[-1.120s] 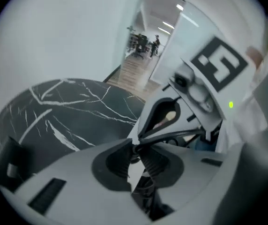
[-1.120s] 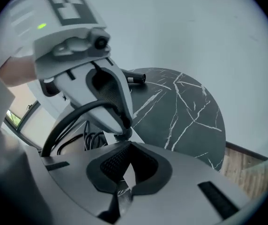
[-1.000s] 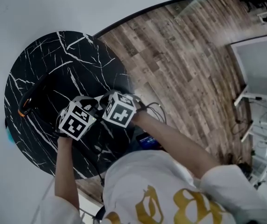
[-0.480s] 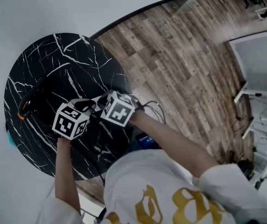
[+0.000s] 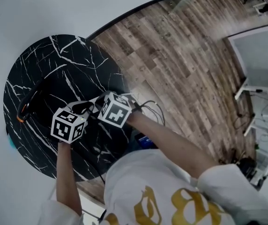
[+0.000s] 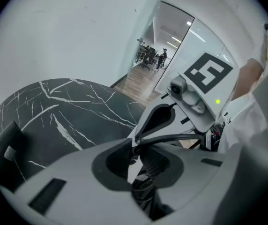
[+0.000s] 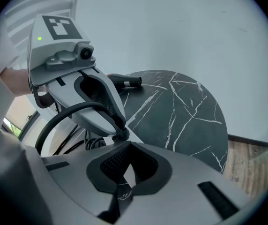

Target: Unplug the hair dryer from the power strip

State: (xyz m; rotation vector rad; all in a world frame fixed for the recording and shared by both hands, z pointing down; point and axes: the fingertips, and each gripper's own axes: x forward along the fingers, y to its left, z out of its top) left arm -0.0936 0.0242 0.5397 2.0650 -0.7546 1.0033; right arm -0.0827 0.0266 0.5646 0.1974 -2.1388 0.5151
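Note:
A black hair dryer (image 5: 28,103) with an orange ring lies at the left of the round black marble table (image 5: 73,64); it also shows far off in the right gripper view (image 7: 124,81). My left gripper (image 6: 136,162) is shut on a black ribbed plug (image 6: 149,170), and its cord (image 7: 66,112) loops away to the side. My right gripper (image 7: 124,173) is shut, its tips set right against the left one's tips. In the head view both marker cubes, left (image 5: 68,124) and right (image 5: 114,109), sit side by side. The power strip is hidden under the grippers.
Loose black cables (image 5: 150,108) hang off the table's near right edge. Beyond the table runs a wooden floor (image 5: 181,64), with a white desk (image 5: 260,78) at the far right. The person's white shirt (image 5: 152,191) fills the bottom of the head view.
The left gripper has rolled about its own axis, its cube turning and sliding slightly down-left in the head view. The right gripper has kept its place. Both grips look unchanged.

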